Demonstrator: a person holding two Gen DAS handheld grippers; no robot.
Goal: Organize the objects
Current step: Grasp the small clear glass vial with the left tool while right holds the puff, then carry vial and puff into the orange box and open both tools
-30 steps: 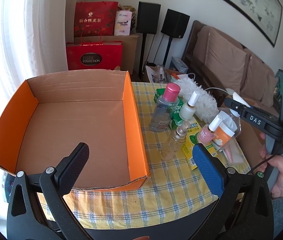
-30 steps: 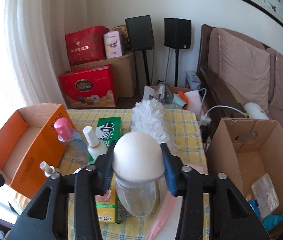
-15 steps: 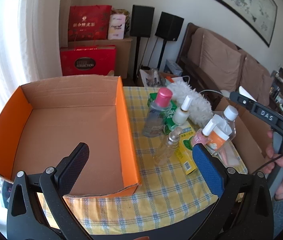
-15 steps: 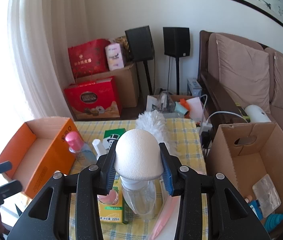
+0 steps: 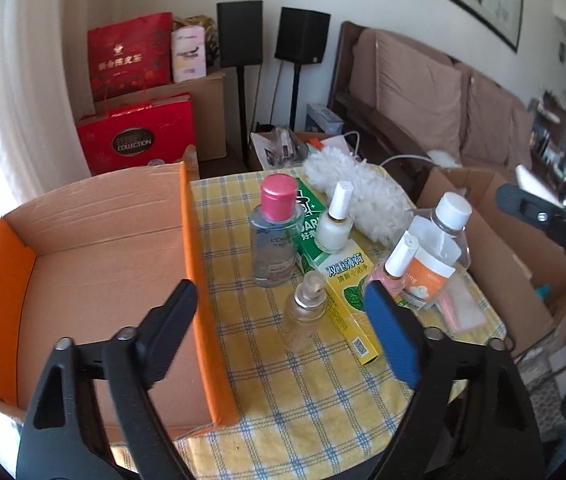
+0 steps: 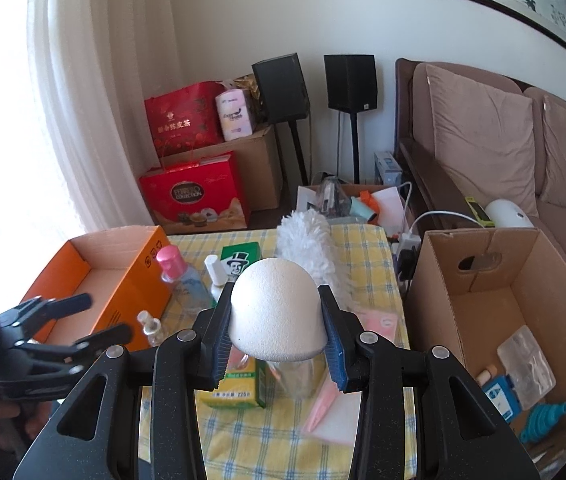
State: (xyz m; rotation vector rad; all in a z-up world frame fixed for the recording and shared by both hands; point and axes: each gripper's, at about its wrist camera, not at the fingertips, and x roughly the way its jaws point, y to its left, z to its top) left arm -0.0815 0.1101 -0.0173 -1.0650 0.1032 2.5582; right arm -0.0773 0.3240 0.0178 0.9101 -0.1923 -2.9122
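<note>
Orange cardboard tray (image 5: 95,280) empty; right gripper (image 6: 279,330) clamps white-capped clear bottle (image 6: 277,320); left gripper (image 5: 279,320), narrowing, grasps nothing; table bottles unsorted

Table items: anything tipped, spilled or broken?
No spill or breakage shows. Only the small clear bottle looks off: it leans, while the pink-capped bottle and white bottle stand upright. The toothpaste boxes lie flat. The right gripper holds a clear white-capped bottle by its cap.
</note>
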